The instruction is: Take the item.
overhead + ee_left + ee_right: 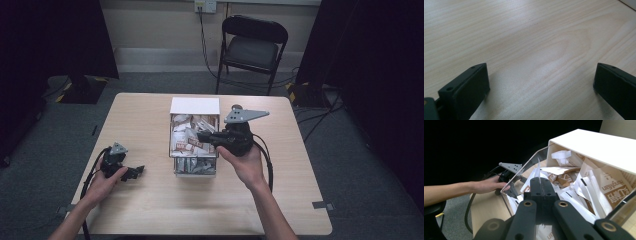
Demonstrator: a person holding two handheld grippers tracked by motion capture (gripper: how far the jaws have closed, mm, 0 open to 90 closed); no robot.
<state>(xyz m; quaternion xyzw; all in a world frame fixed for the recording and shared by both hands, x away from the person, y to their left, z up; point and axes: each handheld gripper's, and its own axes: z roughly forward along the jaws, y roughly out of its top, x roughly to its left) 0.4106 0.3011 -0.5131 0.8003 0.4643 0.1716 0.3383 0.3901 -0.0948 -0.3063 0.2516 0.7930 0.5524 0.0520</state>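
A clear plastic box (195, 171) with a white back part (195, 106) stands mid-table, holding several white and brown sachets (186, 138). My right gripper (203, 136) reaches into it from the right. In the right gripper view its jaws (540, 181) are shut on the edge of a thin white sachet (538, 170) that stands up above the pile (596, 187). My left gripper (138, 171) rests on the table at the left, well apart from the box. Its jaws (540, 72) stand wide open over bare wood (531, 37) with nothing between them.
A black folding chair (252, 45) stands beyond the far table edge, with cables on the grey floor around it. Dark curtains hang at both sides. In the right gripper view the other hand (489, 186) and its gripper (510, 170) show behind the box's clear wall (524, 167).
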